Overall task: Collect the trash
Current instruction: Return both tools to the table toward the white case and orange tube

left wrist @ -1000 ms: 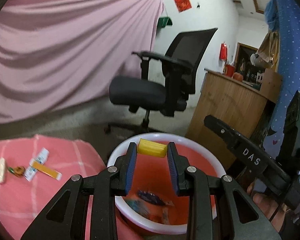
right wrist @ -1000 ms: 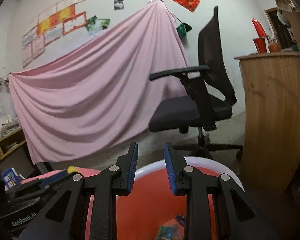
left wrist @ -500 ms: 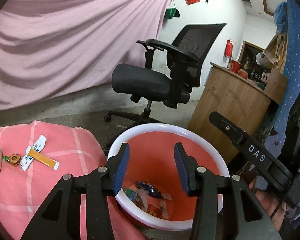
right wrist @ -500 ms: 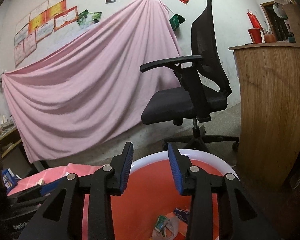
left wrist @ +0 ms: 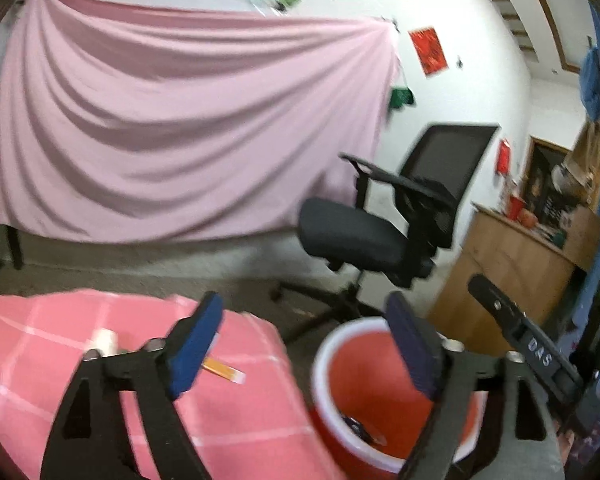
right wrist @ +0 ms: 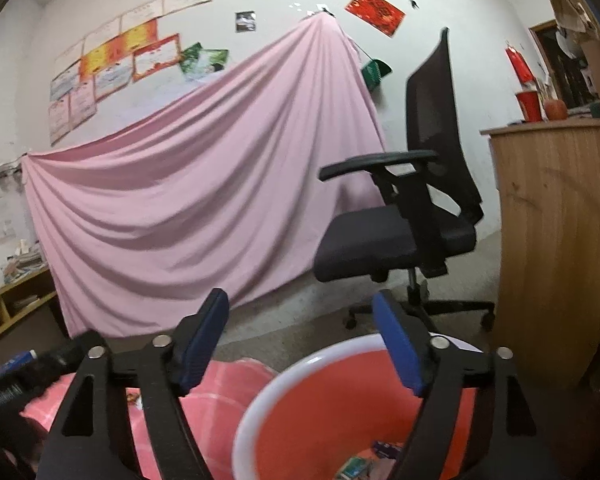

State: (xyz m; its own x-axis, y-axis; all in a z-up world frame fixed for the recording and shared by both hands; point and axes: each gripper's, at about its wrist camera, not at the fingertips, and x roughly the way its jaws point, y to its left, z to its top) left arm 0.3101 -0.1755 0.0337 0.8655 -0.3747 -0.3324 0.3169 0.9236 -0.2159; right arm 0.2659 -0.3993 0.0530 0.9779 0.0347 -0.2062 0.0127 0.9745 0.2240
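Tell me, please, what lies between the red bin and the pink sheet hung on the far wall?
In both wrist views a black office chair stands on bare floor between the red bin and the pink sheet; nothing else shows there.

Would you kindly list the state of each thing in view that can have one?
left gripper: opening, nothing between its fingers
right gripper: opening, nothing between its fingers
bucket: upright, uncovered, wrappers at the bottom
orange wrapper: lying flat on the pink cloth
office chair: upright, unoccupied

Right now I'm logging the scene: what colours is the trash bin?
Red bin with a white rim, clearest in the right wrist view.
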